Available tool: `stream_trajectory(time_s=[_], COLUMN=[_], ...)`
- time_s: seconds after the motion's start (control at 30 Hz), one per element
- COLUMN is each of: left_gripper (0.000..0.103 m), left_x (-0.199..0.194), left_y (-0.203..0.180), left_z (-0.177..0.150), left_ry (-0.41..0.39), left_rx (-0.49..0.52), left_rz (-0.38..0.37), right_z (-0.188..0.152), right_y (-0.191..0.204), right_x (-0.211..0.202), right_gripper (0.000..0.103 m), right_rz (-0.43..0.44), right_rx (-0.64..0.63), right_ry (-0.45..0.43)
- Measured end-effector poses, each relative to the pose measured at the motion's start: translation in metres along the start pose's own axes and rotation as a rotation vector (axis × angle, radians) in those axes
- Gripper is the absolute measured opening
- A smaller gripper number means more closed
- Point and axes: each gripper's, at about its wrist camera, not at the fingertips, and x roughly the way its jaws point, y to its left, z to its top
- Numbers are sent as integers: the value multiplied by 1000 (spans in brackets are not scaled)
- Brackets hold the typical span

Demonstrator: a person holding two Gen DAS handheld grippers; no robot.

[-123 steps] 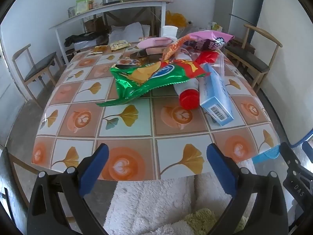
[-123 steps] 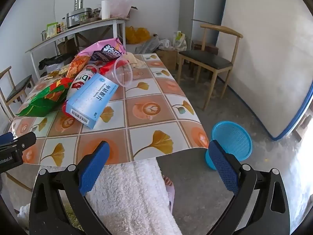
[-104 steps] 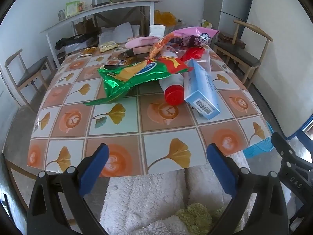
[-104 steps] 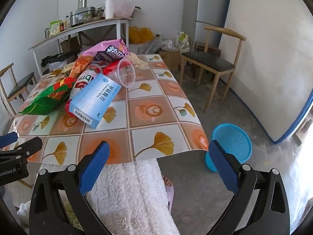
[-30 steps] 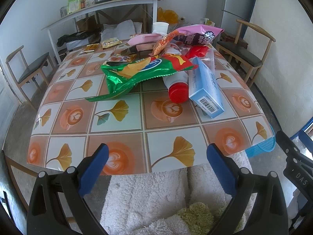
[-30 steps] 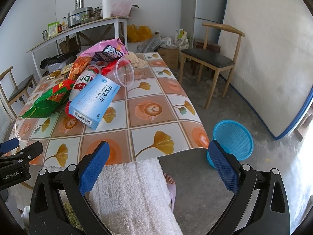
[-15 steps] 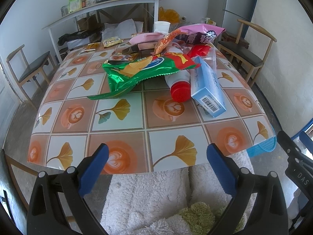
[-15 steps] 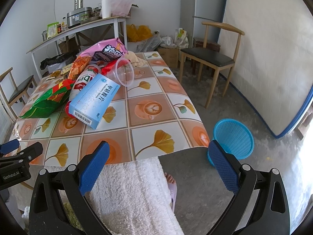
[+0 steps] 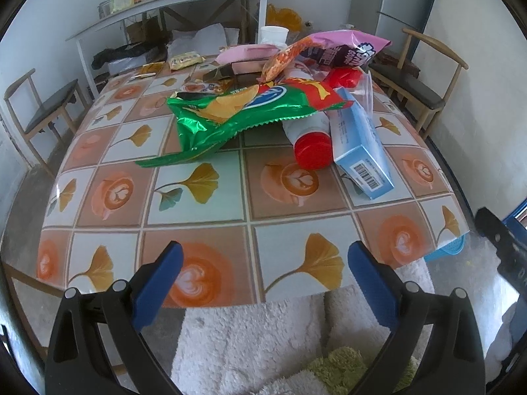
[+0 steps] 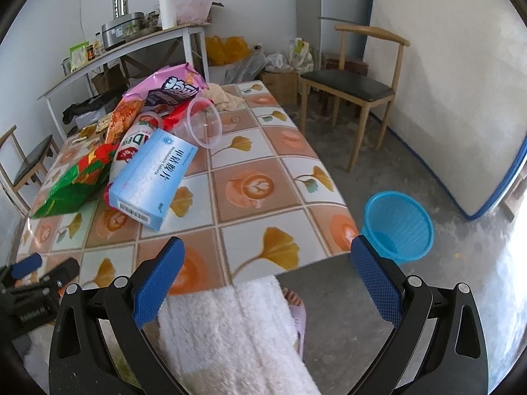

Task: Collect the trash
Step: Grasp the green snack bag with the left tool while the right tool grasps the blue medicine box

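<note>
On glossy tiled table (image 9: 230, 204) — crinkled foil bag (image 9: 243, 112)

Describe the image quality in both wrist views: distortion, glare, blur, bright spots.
Left wrist view: strong fisheye bending curves the table edge, corners are vignetted black, and the green chip bag shows foil glare. Right wrist view: same barrel distortion, daylight blows out the floor at the right edge beyond the blue basket, and the far left rim is slightly blurred. Both pairs of tongs appear sharp.
</note>
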Motion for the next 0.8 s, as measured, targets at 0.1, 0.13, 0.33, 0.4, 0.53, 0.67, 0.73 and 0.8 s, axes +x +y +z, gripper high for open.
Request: stream_trajectory(time_s=[0.1,0.13,0.33,0.4,0.53,0.67,0.73,0.8], left_gripper=[97,97,97,97,97,97,98,97], left_x=[-1,-2,-16,-23,-34,-30,-21,-8], left_y=[5,6,17,20,20,15,11,7], left_z=[1,0,-1,1,7,18,24,30], left_ry=[-39,-60,-210,-276,-423,-511,-511,-497], left_rx=[5,7,32,53,150,275,346,415], left_rz=[-41,-56,-124,-117,-14,128,155,167], right_z=[10,15,50,64,83,90,89,84], right_y=[9,12,31,43,60,74,76,74], right_x=[10,14,46,59,85,110,119,127], right_gripper=[96,96,96,96,96,96,96,96], right_rz=[58,84,294,344,407,414,412,413], right_rx=[20,32,106,134,181,201,223,253], right_ry=[35,49,158,191,283,376,407,442])
